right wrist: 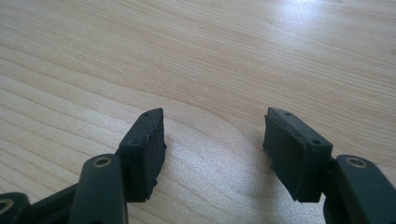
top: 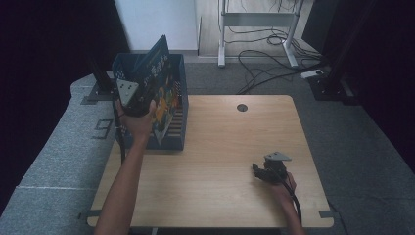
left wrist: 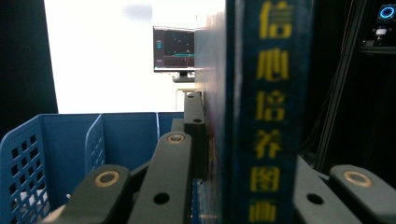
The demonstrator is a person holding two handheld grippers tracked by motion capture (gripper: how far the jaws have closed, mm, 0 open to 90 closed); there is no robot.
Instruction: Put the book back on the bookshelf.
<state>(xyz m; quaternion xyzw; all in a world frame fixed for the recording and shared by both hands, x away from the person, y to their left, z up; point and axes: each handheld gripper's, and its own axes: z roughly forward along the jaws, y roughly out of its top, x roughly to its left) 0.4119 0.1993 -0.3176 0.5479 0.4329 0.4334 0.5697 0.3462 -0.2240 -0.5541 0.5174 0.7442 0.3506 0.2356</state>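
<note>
My left gripper (top: 131,95) is clamping its jaws on the dark blue book (top: 161,90), holding it upright over the blue crate (top: 178,122) at the counter's (top: 230,147) left edge, while my right gripper (right wrist: 212,154) is resting near the counter's right front, jaws apart, gripping nothing.

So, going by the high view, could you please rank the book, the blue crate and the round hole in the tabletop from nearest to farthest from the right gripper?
From the right gripper, low on the table's right side:
1. Round hole, up near the table's far edge.
2. Blue crate, at the table's left edge.
3. Book, held by the left gripper over the crate.
</note>
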